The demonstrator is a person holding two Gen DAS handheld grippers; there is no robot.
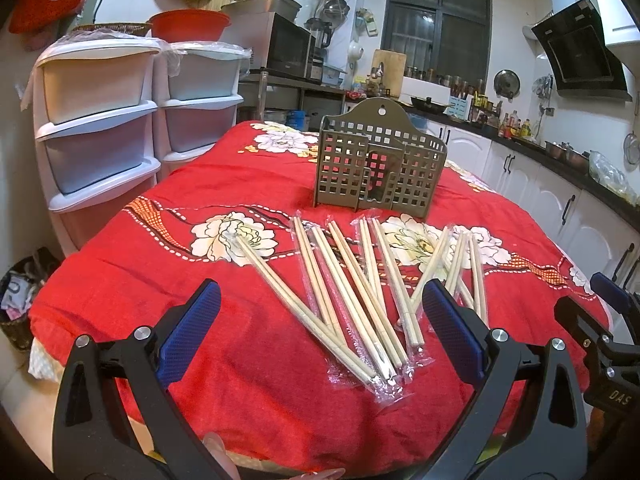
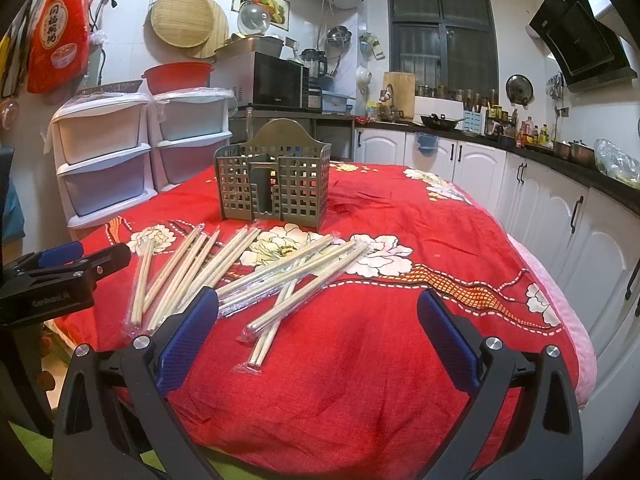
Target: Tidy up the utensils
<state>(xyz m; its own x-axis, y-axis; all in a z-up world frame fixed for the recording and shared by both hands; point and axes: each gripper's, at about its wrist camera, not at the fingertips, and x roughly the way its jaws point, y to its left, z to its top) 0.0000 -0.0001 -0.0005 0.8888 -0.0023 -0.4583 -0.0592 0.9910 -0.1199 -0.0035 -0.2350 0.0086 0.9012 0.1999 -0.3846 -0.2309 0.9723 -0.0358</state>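
Left wrist view, my left tongs (image 1: pixel 320 332) apart over wrapped chopsticks (image 1: pixel 352 296), right tongs (image 2: pixel 318 336) apart over bare red cloth (image 2: pixel 360 360), caddy (image 1: pixel 378 160) far.

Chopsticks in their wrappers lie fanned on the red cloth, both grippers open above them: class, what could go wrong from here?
1. The wrapped chopsticks overlap, so lifting one pair may drag its neighbours.
2. The plastic wrappers look slick; a pair could slip from the left gripper or right gripper.
3. The slotted holder stands loose on soft cloth; a nudge might tip it.

Both wrist views face the chopsticks (image 1: pixel 352 300) (image 2: pixel 256 276) and holder (image 1: pixel 380 168) (image 2: pixel 274 178).
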